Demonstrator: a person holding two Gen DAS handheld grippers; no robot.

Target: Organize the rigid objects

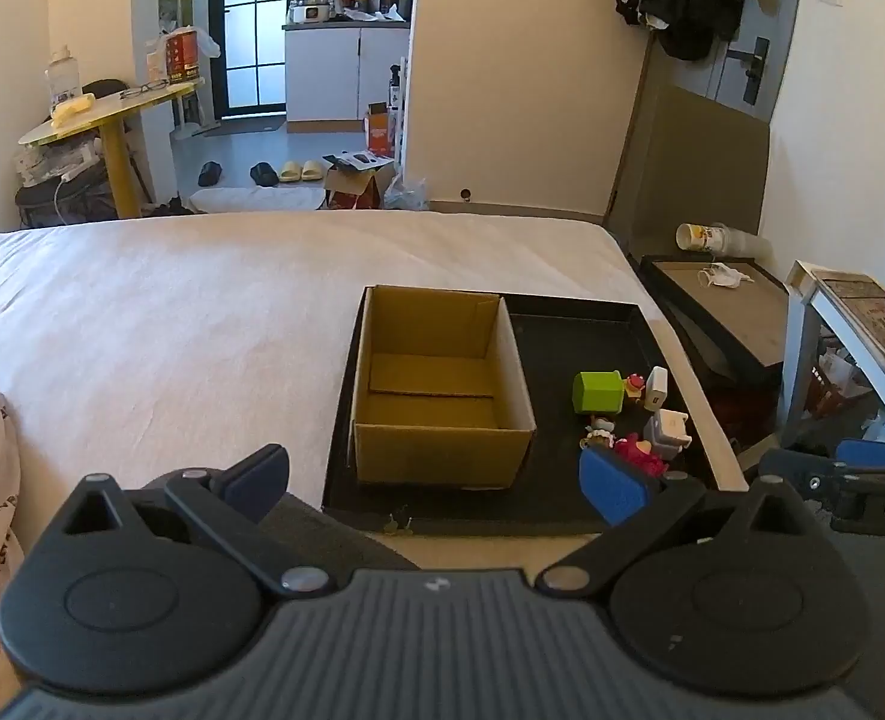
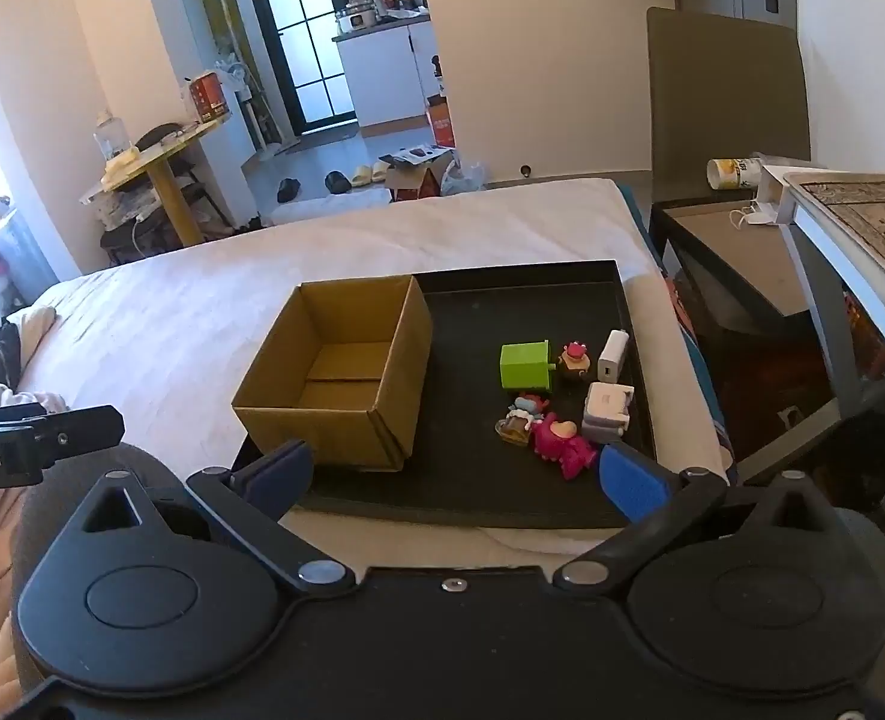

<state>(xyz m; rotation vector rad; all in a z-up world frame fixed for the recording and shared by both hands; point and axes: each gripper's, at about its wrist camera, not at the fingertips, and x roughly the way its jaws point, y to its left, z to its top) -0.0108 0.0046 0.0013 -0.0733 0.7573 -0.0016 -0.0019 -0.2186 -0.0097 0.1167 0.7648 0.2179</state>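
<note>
A small bedroom opens at the back onto a kitchen nook with a dark-framed glass door, and a bed [image 1: 202, 312] under a pale cream sheet fills the middle of both views. On the bed's right part lies a shallow black tray [image 2: 619, 300]. In the tray's left half stands an open cardboard box [image 2: 346, 384], upright, flaps out of the way, with nothing visible inside. The right half of the tray carries a loose cluster of small rigid things: a lime-green cube [image 2: 525, 367], just beside it a little red-capped figurine [image 2: 574, 360], then a white charger plug [image 2: 612, 355] near the tray's right wall. Nearer the cameras sit a second white adapter [image 2: 605, 411], a pink plush-looking figure [image 2: 562, 444] lying on its side, and a small blue-and-brown figurine [image 2: 520, 420] touching it. All of these rest on the tray floor, outside the box.

The left tongs [image 1: 436, 474] hover over the near edge of the tray, pointing downward at a slant, blue pads spread wide with nothing between them. The right tongs [image 2: 460, 474] hover likewise over the near edge, also spread wide and gripping nothing; their right pad sits just in front of the pink figure

Right of the bed a dark side stand [image 1: 736, 306] bears a crumpled mask and a tipped paper cup [image 1: 697, 237]
</note>
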